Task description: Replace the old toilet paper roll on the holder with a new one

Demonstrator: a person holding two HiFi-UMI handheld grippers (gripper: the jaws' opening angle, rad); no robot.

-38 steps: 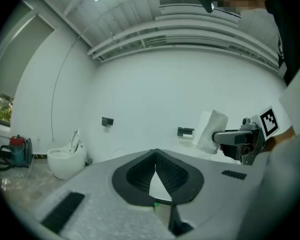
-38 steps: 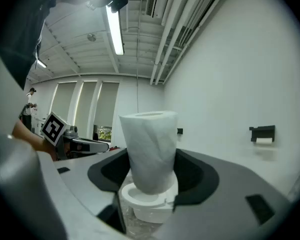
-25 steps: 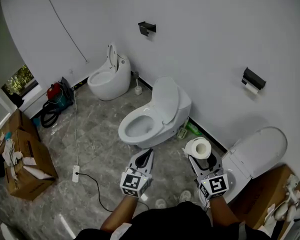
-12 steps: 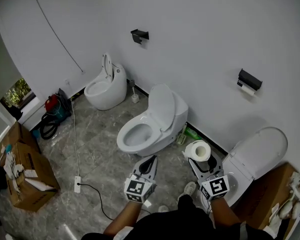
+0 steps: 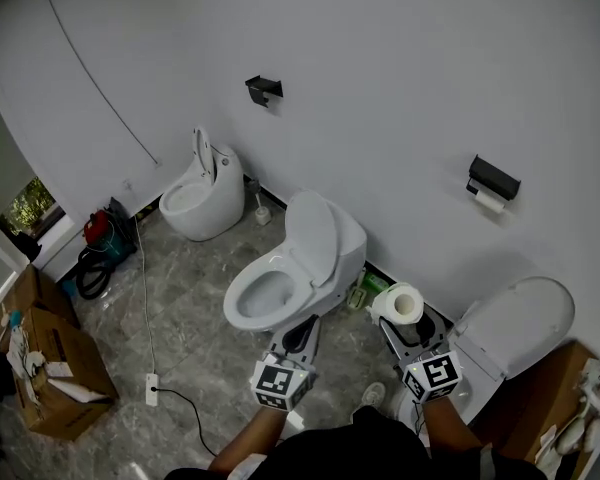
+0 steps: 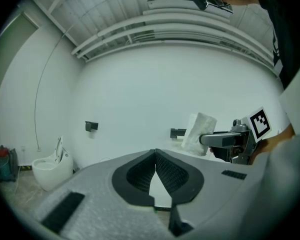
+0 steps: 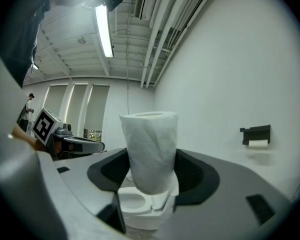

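Observation:
My right gripper (image 5: 404,314) is shut on a new white toilet paper roll (image 5: 399,303), held upright between its jaws; the roll (image 7: 150,146) fills the middle of the right gripper view. On the wall at the right hangs a black holder (image 5: 493,177) with the old roll (image 5: 488,200) under it, also seen as the holder (image 7: 256,132) to the right of my jaws, well beyond them. My left gripper (image 5: 298,334) is shut and empty, held level beside the right one, over the front of the middle toilet. Its closed tips (image 6: 155,155) point at the white wall.
Three white toilets stand along the wall: a far one (image 5: 202,193), a middle one (image 5: 290,268) just ahead, and one at the right (image 5: 510,326). A second black holder (image 5: 263,90) hangs further left. Cardboard boxes (image 5: 40,353), a power cord (image 5: 145,298) and a red vacuum (image 5: 98,230) lie at the left.
Both grippers and the view have moved forward toward the wall and the toilets. The roll stays in the right gripper; the left gripper stays shut.

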